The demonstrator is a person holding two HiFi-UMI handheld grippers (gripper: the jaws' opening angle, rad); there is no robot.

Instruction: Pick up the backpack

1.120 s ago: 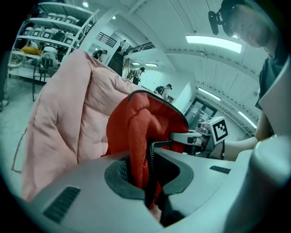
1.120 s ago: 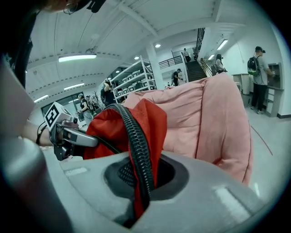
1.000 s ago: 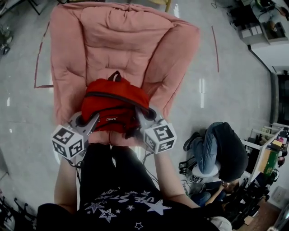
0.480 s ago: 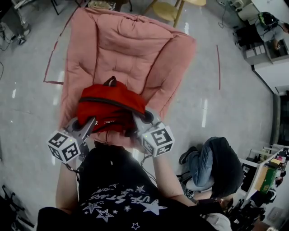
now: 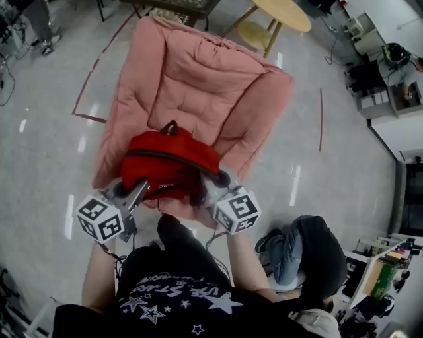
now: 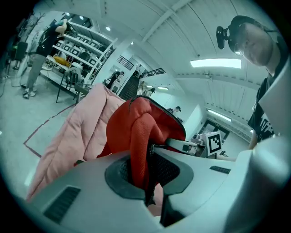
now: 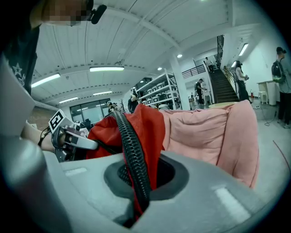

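Observation:
A red backpack (image 5: pixel 168 165) with black trim hangs between my two grippers, in front of a pink cushioned chair (image 5: pixel 198 86). My left gripper (image 5: pixel 135 191) is shut on the backpack's red fabric (image 6: pixel 136 141) at its left side. At the right side my right gripper (image 5: pixel 208 191) is shut on the backpack (image 7: pixel 148 132), pinching red cloth and a black ribbed edge (image 7: pixel 132 154). The bag's top loop (image 5: pixel 170 125) points toward the chair back. The left gripper view also shows the right gripper's marker cube (image 6: pixel 213 143) beyond the bag.
A person in dark clothes and jeans (image 5: pixel 304 247) crouches on the floor at the lower right. A round wooden stool (image 5: pixel 274 16) stands behind the chair. Red tape lines (image 5: pixel 99 59) mark the grey floor. Shelves (image 6: pixel 77 50) and people stand further off.
Both grippers have risen with the backpack, which now hangs clear of the chair seat. The view has shifted, so the chair sits further away and the stool has come into sight.

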